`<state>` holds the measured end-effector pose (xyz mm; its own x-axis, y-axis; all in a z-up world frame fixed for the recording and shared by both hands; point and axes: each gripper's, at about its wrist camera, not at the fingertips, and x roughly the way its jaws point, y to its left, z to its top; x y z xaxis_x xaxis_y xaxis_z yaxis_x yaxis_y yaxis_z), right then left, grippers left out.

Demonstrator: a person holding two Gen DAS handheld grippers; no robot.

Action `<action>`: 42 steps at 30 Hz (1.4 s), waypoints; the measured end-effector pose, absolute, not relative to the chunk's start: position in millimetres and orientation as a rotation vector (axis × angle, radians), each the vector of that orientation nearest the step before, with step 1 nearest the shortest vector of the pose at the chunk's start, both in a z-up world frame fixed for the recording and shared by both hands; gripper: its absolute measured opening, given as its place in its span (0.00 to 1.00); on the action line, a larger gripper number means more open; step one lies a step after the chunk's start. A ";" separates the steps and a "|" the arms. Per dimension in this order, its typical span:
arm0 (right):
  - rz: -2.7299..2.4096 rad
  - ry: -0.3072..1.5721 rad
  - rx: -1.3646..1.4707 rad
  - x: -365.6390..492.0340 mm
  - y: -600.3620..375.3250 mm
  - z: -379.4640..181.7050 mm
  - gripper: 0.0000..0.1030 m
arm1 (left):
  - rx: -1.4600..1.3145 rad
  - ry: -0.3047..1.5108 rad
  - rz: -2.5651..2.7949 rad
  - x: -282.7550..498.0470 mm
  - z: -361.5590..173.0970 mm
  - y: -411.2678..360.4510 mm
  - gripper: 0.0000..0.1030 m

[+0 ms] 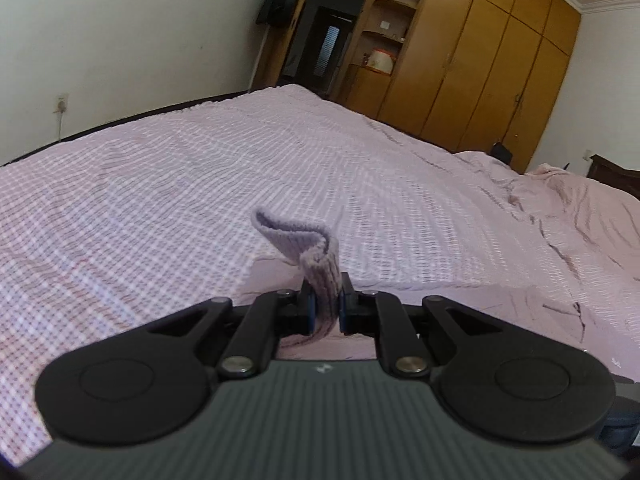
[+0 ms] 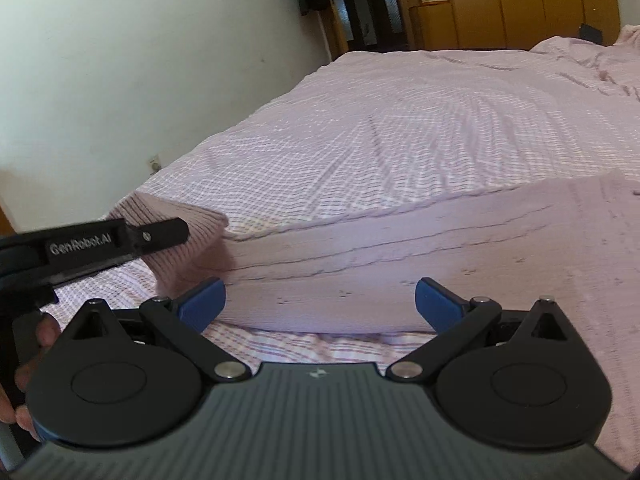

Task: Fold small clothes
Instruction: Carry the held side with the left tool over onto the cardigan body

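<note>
At twelve o'clock, your left gripper (image 1: 326,306) pinches a lilac knit garment's (image 1: 316,256) ribbed edge. Your right gripper (image 2: 320,302) hovers with fingers spread over it on the checked bedspread (image 2: 400,128).

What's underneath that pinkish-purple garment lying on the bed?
The garment lies on the checked bedspread, which shows all around it. Anything beneath its middle is hidden. The left gripper pinches its ribbed edge.

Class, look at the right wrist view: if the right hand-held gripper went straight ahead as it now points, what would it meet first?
Probably the pink garment: it lies directly ahead of the open right hand-held gripper, on the checked bedspread. Depth is unclear.
</note>
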<state>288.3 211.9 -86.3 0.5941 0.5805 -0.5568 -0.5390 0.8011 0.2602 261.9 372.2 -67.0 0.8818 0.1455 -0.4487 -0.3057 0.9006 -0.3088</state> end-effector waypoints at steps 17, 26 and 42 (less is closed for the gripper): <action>0.553 0.665 0.120 307.1 115.2 -78.5 1.00 | -0.301 0.441 0.085 302.7 -47.8 272.1 0.12; 0.538 0.684 0.112 305.0 66.3 -82.7 1.00 | -0.306 0.446 0.054 324.9 -35.2 223.8 0.12; 0.581 0.679 0.095 297.3 11.2 -72.6 1.00 | -0.178 0.461 0.039 346.9 4.7 131.2 0.12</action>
<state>297.3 11.2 -72.6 0.6268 0.5361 -0.5654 -0.4758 0.8380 0.2671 346.9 131.2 4.7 0.8952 -0.0027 -0.4456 -0.0775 0.9838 -0.1617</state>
